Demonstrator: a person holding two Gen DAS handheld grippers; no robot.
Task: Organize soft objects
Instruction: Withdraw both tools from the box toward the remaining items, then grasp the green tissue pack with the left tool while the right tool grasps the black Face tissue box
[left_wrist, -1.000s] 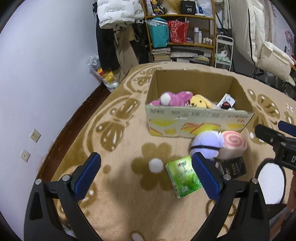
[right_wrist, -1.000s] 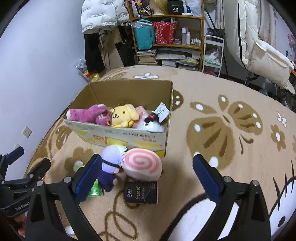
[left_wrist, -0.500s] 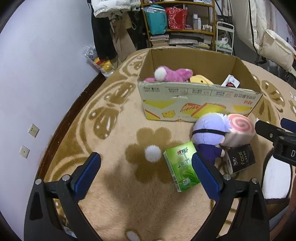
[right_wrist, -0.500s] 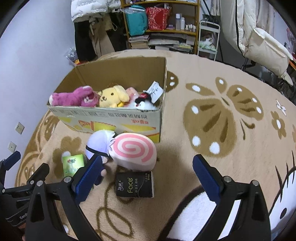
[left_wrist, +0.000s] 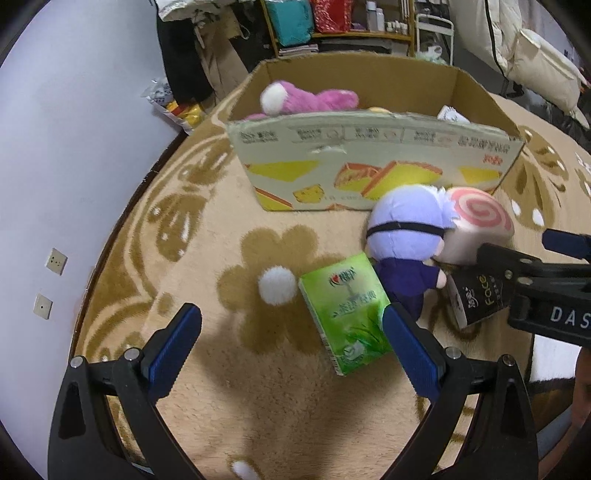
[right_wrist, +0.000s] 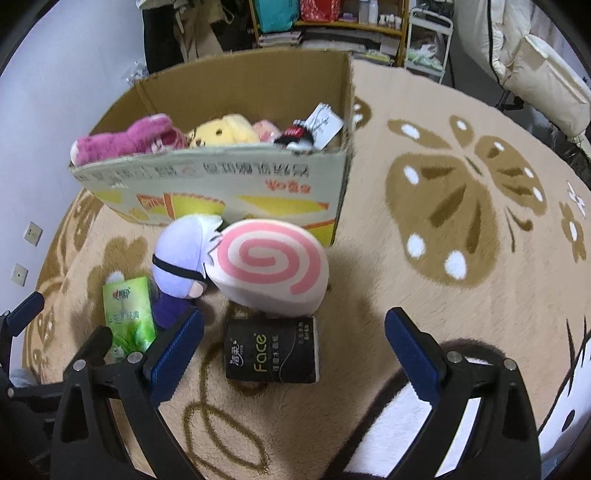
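A cardboard box (right_wrist: 236, 181) (left_wrist: 369, 147) on the rug holds a pink plush (right_wrist: 129, 142), a yellow plush (right_wrist: 221, 134) and other toys. In front of it lie a purple-headed doll (right_wrist: 181, 254) (left_wrist: 406, 229), a pink-swirl roll cushion (right_wrist: 269, 266) (left_wrist: 476, 221), a green tissue pack (left_wrist: 347, 314) (right_wrist: 127, 314) and a black "Face" tissue pack (right_wrist: 271, 354) (left_wrist: 480, 299). My left gripper (left_wrist: 291, 343) is open, low over the rug, its right finger beside the green pack. My right gripper (right_wrist: 293, 347) is open over the black pack.
A white wall with sockets (left_wrist: 55, 260) runs along the left. Shelves (right_wrist: 325, 18) and hanging clothes stand behind the box. A padded chair (right_wrist: 543, 66) is at the far right. Open patterned rug (right_wrist: 461, 221) lies right of the box.
Both grippers have moved forward and down toward the items in front of the box. Both stay open and empty.
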